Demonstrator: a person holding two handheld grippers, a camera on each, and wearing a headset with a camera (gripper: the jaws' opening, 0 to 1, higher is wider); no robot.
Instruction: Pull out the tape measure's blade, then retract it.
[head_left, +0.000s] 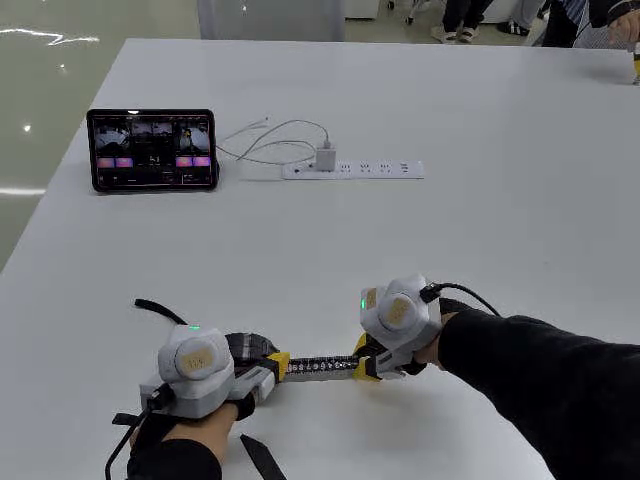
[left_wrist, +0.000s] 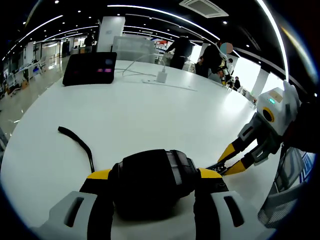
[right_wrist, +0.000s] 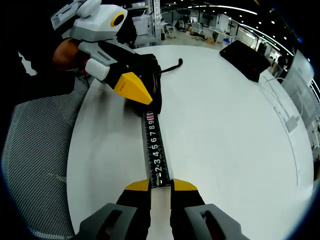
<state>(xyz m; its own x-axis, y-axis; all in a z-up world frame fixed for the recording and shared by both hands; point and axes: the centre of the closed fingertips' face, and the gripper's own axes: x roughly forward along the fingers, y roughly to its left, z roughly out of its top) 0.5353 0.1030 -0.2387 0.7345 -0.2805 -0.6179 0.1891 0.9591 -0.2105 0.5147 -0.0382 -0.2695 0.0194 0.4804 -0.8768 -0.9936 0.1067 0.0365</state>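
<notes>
White tabletop (head_left: 480, 230) is carrying, in the head view, a tablet (head_left: 152, 150) standing at the far left, with a power strip (head_left: 355, 170) lying just to its right and a charger (head_left: 326, 158) plugged into it. Near the front edge the left gripper (head_left: 272, 368) is holding the tape measure (head_left: 250, 348), while the right gripper (head_left: 362, 360) is sitting close to its right. A short length of blade (head_left: 320, 365) is running flat between the two. A black strap (head_left: 160, 310) is lying loose on the tabletop just behind the tape measure. In the left gripper view, the jaws are clamping the tape measure's black body from both sides, their yellow tips pressing against it. The right gripper is reaching in from the right and pinching the blade's end low on the tabletop. In the right gripper view, the jaws are closing on the blade's tip, and the numbered blade is stretching straight away from them to the tape measure, which is resting on the tabletop in the left gripper's grasp.
</notes>
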